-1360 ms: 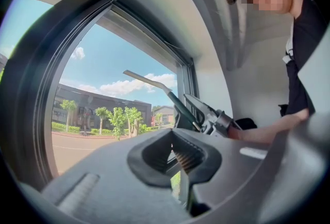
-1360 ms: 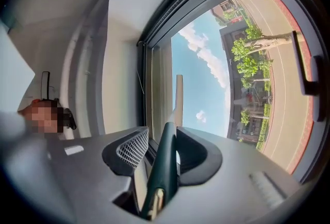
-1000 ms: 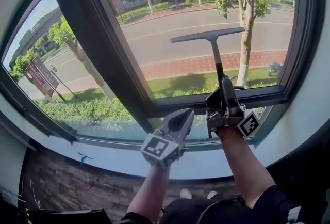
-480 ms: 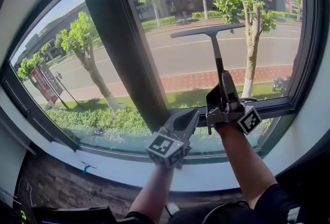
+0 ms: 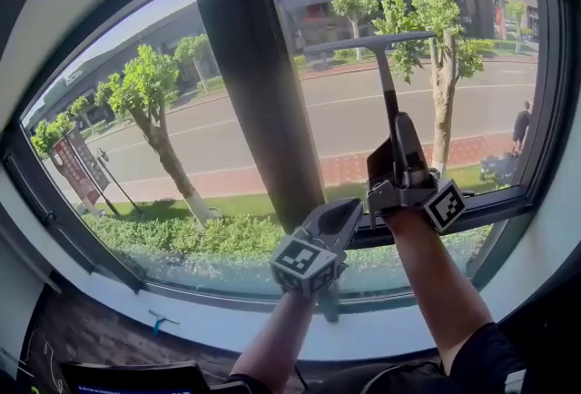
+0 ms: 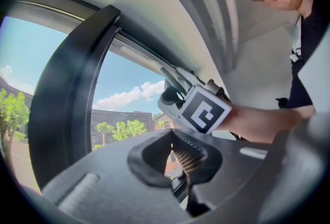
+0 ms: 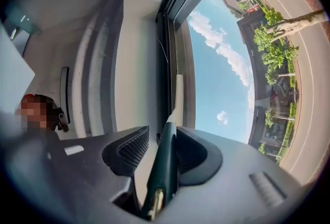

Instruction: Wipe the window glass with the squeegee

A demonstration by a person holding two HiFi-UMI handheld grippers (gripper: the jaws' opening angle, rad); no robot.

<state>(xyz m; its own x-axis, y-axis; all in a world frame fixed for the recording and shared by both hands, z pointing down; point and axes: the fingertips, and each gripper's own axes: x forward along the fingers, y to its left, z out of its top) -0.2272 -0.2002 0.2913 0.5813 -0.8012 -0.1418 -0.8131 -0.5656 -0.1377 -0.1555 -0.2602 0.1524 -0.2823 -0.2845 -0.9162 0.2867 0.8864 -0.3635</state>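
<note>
since a second ago the squeegee [image 5: 388, 88] has climbed the right-hand pane of the window glass [image 5: 472, 111], and its blade now lies across the glass close under the top frame. the right gripper [image 5: 400, 136] has its jaws pinched on the lower part of the handle. the left gripper [image 5: 343, 209] hangs lower and to the left, near the dark mullion [image 5: 247, 102], jaws pressed together on nothing.

this looks like the top of a stroke: the blade is placed high and the pull down is yet to come. the next move probably calls for keeping the blade level and flat to the glass while drawing it straight down toward the sill.

the head view alone shows where the blade sits on the pane. the right gripper view shows the grip itself, the dark green handle [image 7: 163, 166] running up between the ribbed pads [image 7: 131, 149], its brass-coloured end just behind them. the left gripper view shows its own jaws closed and empty, with the right gripper's marker cube [image 6: 205, 110] beyond.
</note>
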